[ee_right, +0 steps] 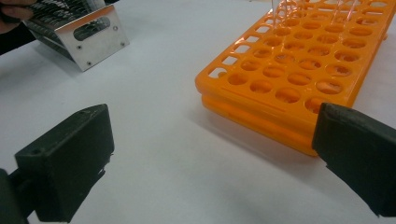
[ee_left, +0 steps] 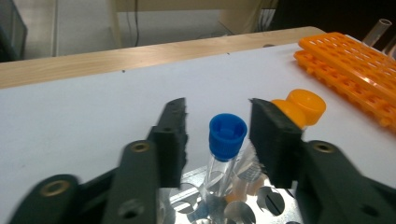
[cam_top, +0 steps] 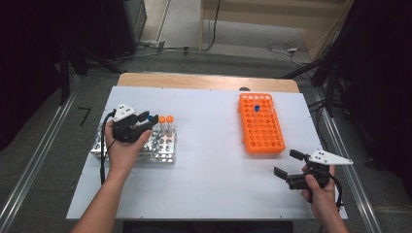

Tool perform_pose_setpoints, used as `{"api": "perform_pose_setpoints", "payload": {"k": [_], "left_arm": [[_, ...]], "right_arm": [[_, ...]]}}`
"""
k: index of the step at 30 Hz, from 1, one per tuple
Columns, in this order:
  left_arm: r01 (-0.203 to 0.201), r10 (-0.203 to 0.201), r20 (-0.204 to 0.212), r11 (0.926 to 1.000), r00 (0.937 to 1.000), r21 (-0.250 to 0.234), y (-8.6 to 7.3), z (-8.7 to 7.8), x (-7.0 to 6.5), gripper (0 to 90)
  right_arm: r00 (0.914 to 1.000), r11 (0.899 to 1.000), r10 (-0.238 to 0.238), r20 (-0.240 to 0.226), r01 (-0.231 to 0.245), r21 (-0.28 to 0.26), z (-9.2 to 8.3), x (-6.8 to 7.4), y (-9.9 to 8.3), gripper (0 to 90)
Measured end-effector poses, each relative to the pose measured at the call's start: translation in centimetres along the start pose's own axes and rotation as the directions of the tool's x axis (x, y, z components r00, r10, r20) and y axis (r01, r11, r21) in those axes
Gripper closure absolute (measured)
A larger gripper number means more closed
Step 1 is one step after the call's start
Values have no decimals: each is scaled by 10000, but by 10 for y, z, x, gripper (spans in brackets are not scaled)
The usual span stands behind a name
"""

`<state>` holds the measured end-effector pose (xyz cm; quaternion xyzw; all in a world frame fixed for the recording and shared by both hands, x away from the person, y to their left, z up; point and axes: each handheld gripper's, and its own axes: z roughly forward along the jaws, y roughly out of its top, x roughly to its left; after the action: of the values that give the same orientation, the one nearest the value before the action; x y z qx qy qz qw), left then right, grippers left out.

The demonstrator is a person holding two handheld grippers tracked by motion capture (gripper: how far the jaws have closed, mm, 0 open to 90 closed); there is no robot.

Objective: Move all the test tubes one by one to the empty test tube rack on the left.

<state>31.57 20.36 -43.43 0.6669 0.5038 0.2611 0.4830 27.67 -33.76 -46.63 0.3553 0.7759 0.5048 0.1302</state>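
Left gripper view has the left gripper [ee_left: 217,135] released, jaws either side of a blue-capped tube [ee_left: 225,144] standing in the metal rack [ee_left: 224,207]. Right gripper [ee_right: 212,158] hangs wide open, nothing between its jaws, near the orange rack [ee_right: 299,70].

A laboratory bench setting: capped sample tubes [cam_top: 165,124] stood in a metal rack [cam_top: 160,147], beside an orange tube rack [cam_top: 261,124], on a white surface [cam_top: 209,160].

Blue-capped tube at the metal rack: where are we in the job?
Done: one blue-capped tube already stands in the orange rack. In hand: the left gripper straddles the blue tube in the metal rack, pads not touching. Left: two orange-capped tubes. Right gripper hangs open.
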Motion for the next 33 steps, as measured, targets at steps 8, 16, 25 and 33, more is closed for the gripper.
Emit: {"api": "perform_pose_setpoints", "payload": {"k": [8,16,25,33], "left_arm": [[270,-245,716,9990,9971,-345,-3,-19,-5,231],[7,51,1532,9993,9882,-381,-12,-37,-24,51],[17,139,2343,9978,9721,-661,-24,-55,-44,0],[-221,412,2788,9972,9595,-712,-38,-58,-62,0]], "right_arm": [[10000,10000,47,-27,-47,9,2,1,0,0],[10000,10000,53,13,-53,-20,5,3,3,0],[9999,9999,104,-47,-105,-89,6,5,9,0],[9999,9998,96,40,-95,-172,11,5,18,0]]}}
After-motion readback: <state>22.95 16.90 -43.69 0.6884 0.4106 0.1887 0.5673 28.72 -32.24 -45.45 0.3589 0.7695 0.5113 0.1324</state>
